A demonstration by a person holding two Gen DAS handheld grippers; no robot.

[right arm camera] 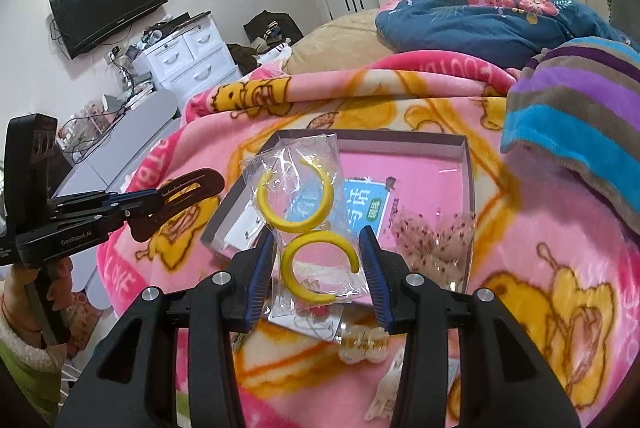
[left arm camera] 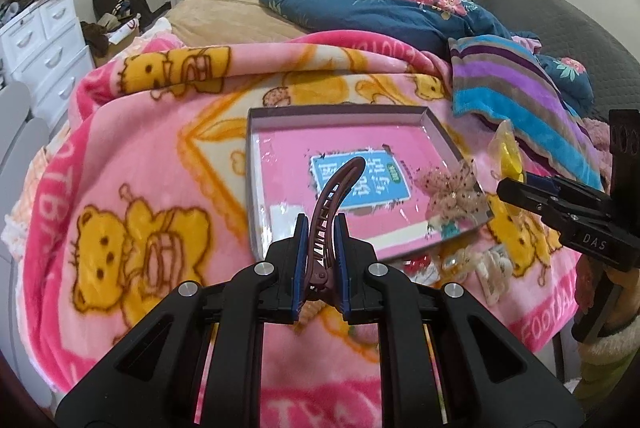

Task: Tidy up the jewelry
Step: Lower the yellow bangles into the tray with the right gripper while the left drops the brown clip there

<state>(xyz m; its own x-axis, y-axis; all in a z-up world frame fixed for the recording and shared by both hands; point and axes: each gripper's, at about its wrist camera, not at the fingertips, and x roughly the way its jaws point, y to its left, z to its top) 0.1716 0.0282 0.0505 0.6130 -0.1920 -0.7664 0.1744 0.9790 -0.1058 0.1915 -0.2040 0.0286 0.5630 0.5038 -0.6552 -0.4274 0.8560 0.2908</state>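
Fingers (left arm camera: 302, 248) of our left gripper (left arm camera: 322, 246) clench a brown hair clip (left arm camera: 334, 196); our right gripper (right arm camera: 318, 270) grasps bagged yellow hoop earrings (right arm camera: 296, 198), the shallow box (right arm camera: 466, 164) at twelve o'clock.

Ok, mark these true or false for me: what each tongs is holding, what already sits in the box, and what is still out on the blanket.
1. The left tongs are shut on a brown hair clip. True.
2. The right tongs hold a loose pearl necklace. False: they hold a clear packet with two yellow open hoops inside.
3. The shallow box on the pink cartoon blanket is empty. False: a lace flower accessory lies at its right edge.
4. A clear claw clip lies on the blanket, outside the box. True.
5. The box has a lid on it. False: it is open on top.
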